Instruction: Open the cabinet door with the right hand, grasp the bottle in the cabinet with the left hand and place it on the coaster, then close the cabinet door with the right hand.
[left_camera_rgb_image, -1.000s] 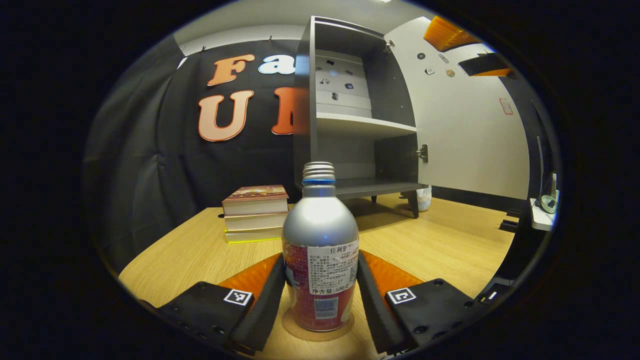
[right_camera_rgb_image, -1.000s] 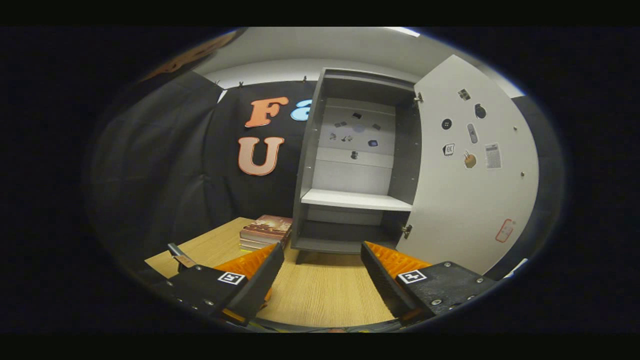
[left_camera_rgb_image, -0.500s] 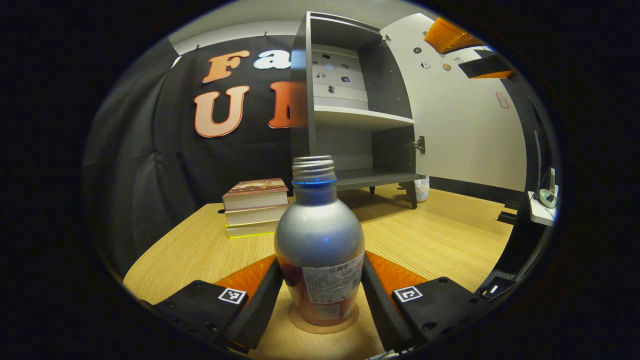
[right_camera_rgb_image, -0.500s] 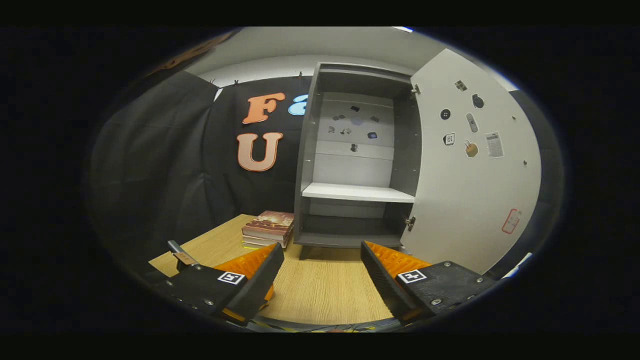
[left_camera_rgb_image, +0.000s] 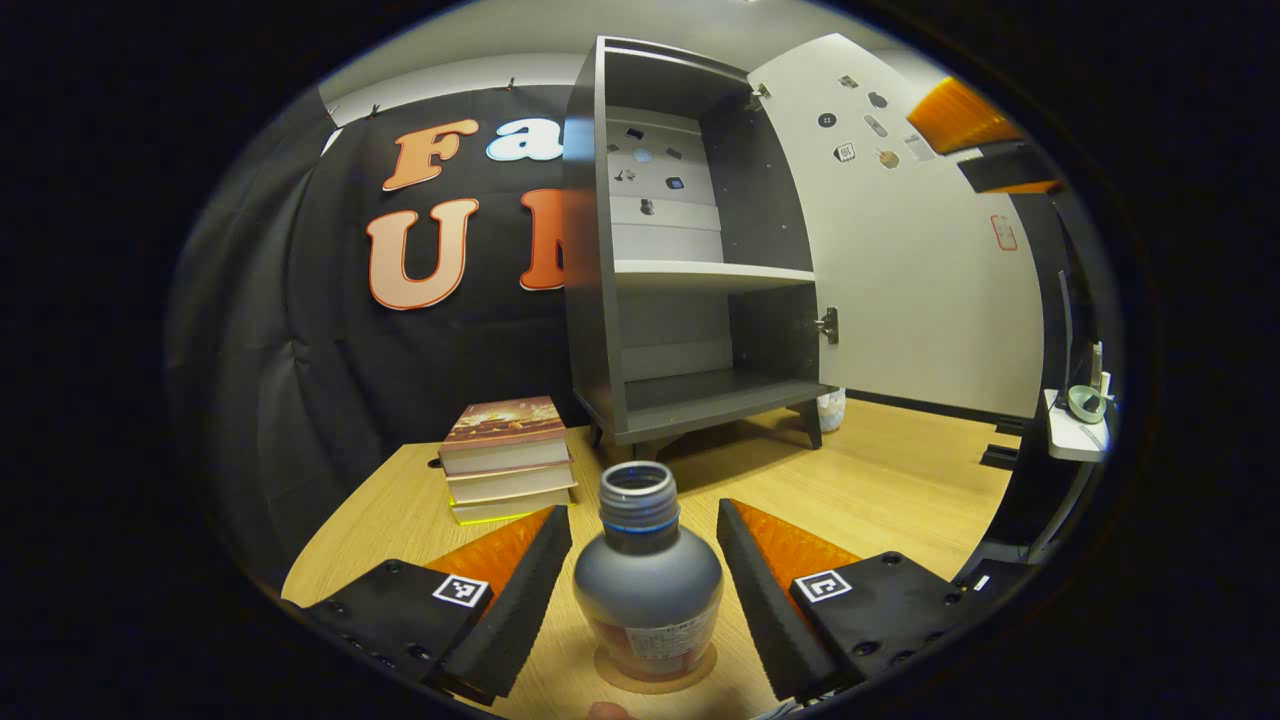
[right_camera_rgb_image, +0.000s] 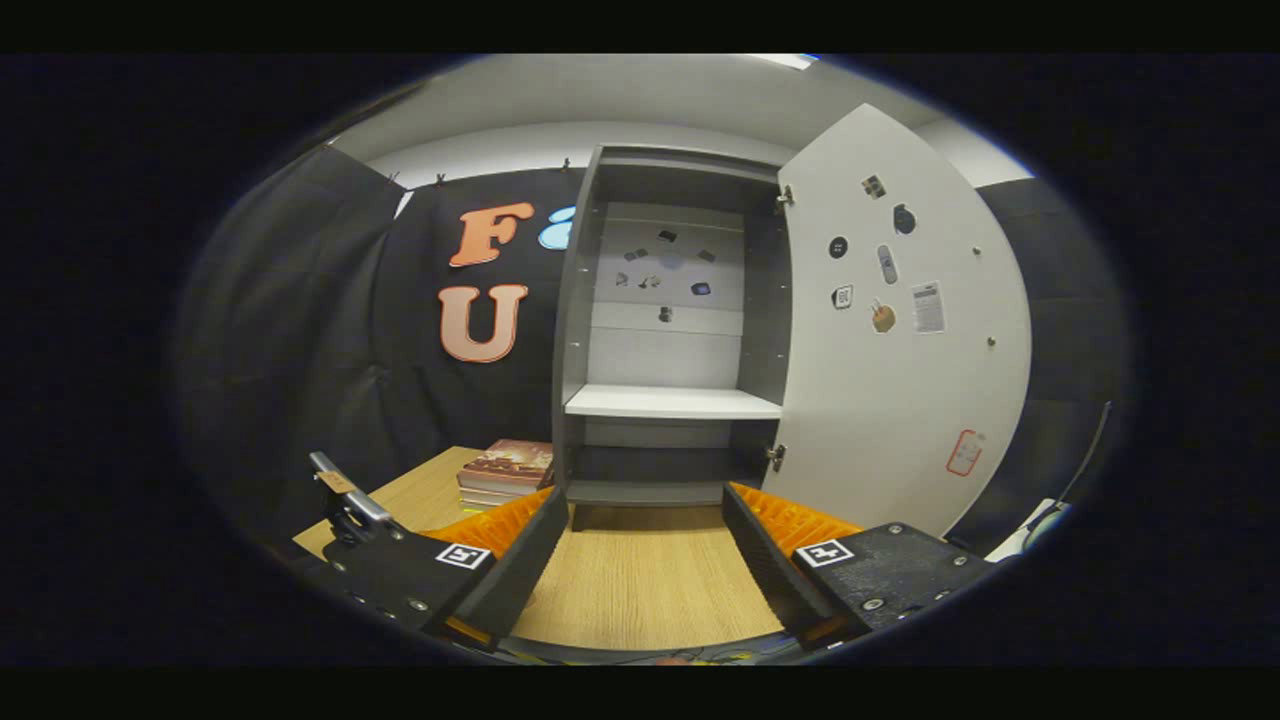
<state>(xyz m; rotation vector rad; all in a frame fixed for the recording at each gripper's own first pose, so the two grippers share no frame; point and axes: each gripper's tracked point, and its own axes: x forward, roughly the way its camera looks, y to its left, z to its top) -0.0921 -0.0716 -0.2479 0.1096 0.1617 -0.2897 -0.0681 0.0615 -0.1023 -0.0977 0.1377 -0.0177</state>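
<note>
Wooden desk (left_camera_rgb_image: 880, 490) carries the bottle (left_camera_rgb_image: 647, 590) upright on its coaster (left_camera_rgb_image: 655, 672) between the spread-apart left claw (left_camera_rgb_image: 645, 560), delivered and let go, while the right claw (right_camera_rgb_image: 645, 550), wide and empty, faces the open cabinet door (right_camera_rgb_image: 900, 330), ready to close it.

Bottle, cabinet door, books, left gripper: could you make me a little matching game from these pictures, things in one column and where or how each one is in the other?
Things:
1. bottle
2. cabinet door
3. books
4. left gripper

States or places:
A. stacked on the table, left of the cabinet
B. swung wide open
C. standing upright on the coaster
D. jaws open, one on each side of the bottle, not touching it

Pairs: 1-C, 2-B, 3-A, 4-D

The coaster peeks out under the bottle's base, the table is pale wood, and the cabinet has bare shelves.
</note>
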